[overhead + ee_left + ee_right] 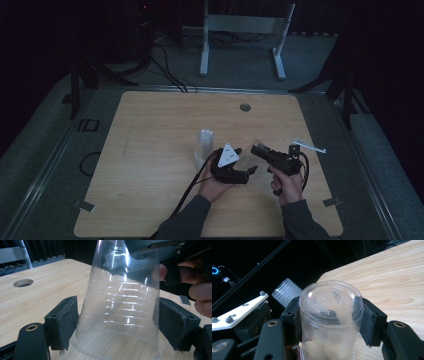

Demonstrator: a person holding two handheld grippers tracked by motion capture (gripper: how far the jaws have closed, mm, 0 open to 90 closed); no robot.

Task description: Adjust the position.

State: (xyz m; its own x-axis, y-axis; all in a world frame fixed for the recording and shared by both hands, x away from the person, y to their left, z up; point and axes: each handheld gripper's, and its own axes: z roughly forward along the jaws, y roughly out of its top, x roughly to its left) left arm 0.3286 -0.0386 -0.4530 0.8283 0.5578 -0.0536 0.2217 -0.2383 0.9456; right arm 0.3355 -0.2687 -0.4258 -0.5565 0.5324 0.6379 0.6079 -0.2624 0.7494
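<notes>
Tongs of the left gripper clamp a clear plastic cup near its rim, while the right gripper grips the same cup at its base, holding it above the wooden counter. A second stack of cups stands just beside.

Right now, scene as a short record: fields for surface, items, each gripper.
surface: wooden table with a round hole
held item: clear plastic cup, gripped by both grippers at once
left gripper: fingers pressed on the cup's sides near its open rim
right gripper: fingers clamped around the cup's closed base end
other item: stack of clear cups on the table, left of the grippers
</notes>
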